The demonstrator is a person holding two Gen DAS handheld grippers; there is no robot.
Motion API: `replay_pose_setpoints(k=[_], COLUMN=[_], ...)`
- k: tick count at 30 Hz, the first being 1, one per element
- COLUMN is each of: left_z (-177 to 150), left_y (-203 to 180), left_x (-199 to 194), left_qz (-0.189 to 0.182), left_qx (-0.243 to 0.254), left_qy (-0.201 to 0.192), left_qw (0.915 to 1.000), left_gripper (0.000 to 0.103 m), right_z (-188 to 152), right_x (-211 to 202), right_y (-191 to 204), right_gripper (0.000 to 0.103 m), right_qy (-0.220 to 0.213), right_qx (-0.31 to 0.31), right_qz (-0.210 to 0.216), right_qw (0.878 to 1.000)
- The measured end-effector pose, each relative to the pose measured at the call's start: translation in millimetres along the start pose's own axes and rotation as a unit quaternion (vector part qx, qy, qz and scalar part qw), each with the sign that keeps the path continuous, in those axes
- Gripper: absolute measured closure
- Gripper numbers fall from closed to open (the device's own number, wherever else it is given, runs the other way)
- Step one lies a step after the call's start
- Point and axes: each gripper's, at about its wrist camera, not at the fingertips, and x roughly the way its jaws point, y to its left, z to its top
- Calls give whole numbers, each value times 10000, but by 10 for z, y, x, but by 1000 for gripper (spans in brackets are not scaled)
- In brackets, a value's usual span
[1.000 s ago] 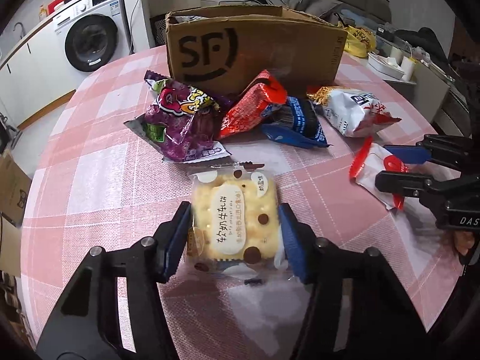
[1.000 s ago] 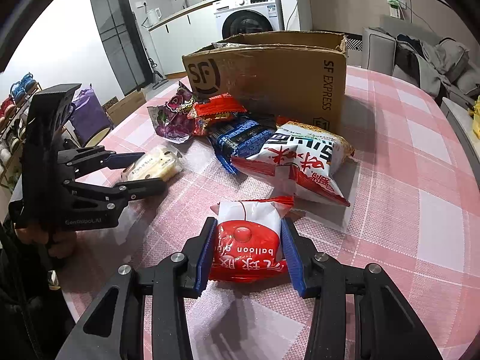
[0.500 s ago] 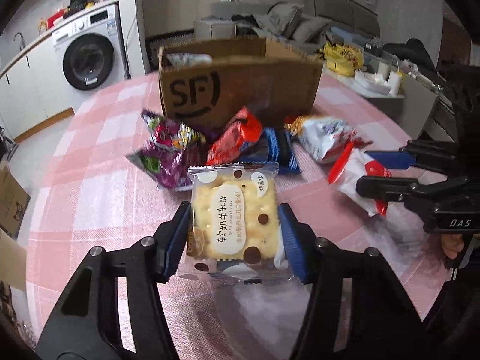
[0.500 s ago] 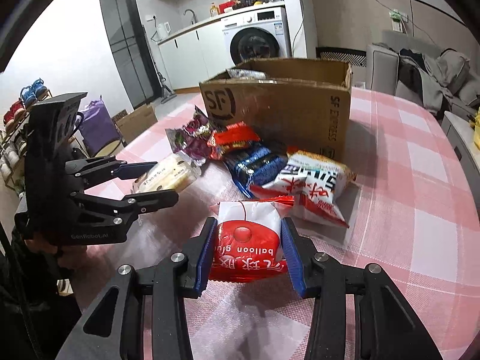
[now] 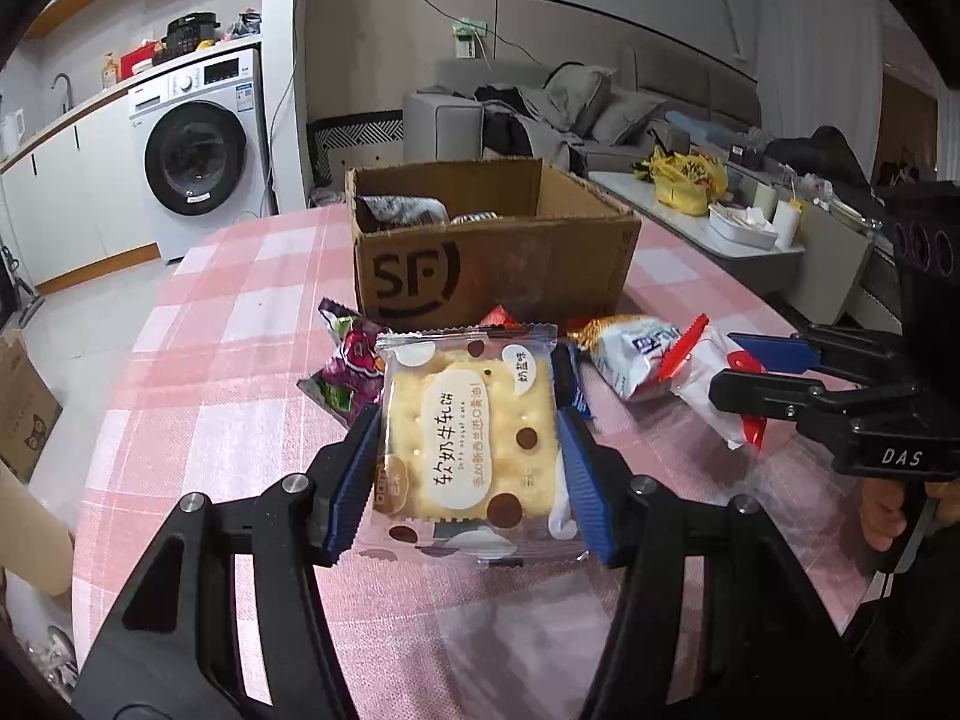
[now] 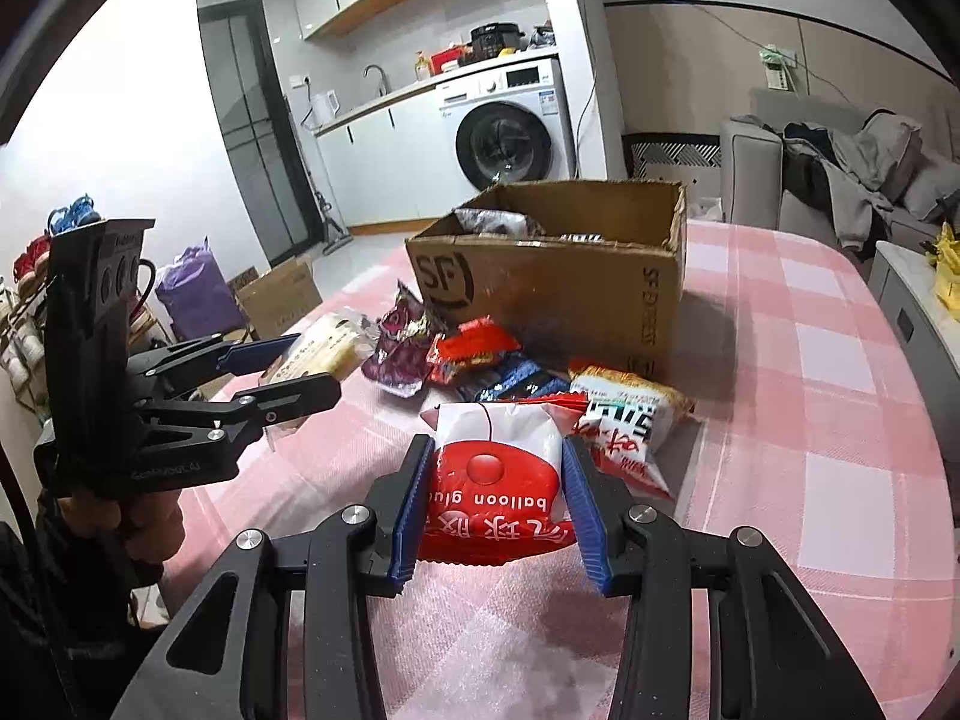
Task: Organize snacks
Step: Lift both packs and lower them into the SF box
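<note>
Left wrist view: the left gripper (image 5: 471, 462) is clamped on a cracker packet (image 5: 471, 438), blue pads pressing both its long edges, and holds it clear of the pink checked table (image 5: 210, 438). In the right wrist view the right gripper (image 6: 498, 495) is closed just as firmly on a red and white balloon gum packet (image 6: 495, 468), also off the cloth.

Both packets look to be on their way to the cardboard box (image 5: 498, 276) at the far side of the table, which is open at the top and already has a couple of wrapped snacks inside. The next move, as I judge it, calls for carrying each packet up over the near wall of the box and letting go only once it is above the opening.

Between the grippers and the box lies a loose heap: a purple bag (image 5: 351, 366), a red bag (image 6: 471, 348), a dark blue packet (image 6: 510, 381) and a white noodle bag (image 6: 627, 420). A low carry could drag through them, and the two grippers, side by side, could crowd each other at the box.
</note>
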Motion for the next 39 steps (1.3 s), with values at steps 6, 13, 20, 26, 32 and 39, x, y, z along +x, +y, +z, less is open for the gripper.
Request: replay_pose_setpoints(k=[6,13,20,26,32,39], left_z=[127,301,474,607,724,897], left_y=[-1,-25,-62,-56,-26,94], left_x=[-66,-137,-131,-66,48,214], left_qz=[-14,-1,2,0,-7,-6], left_qx=[-22,53,63,31,-41,-192], left_qy=[-189,-362,-505,-577,-634,-671], left_qw=[9998,9993,9987,9983,9980,9976], left_gripper=[48,48,48,48,48,48], right_z=[81,205,366,494,628,788], right_x=[-39,-79,-64,-45,10,111], right_y=[-36,-79,-110,-152,-185,-247], right_gripper=[60,60,60,60,60,60], right_qy=[-182,-393,-519,-643,-676,-702], right_qx=[71,113,104,169,186,248], right_qz=[-10,0,-17,-54,-82,-119], right_qw=[9998,9992,9986,9978,9975,9972])
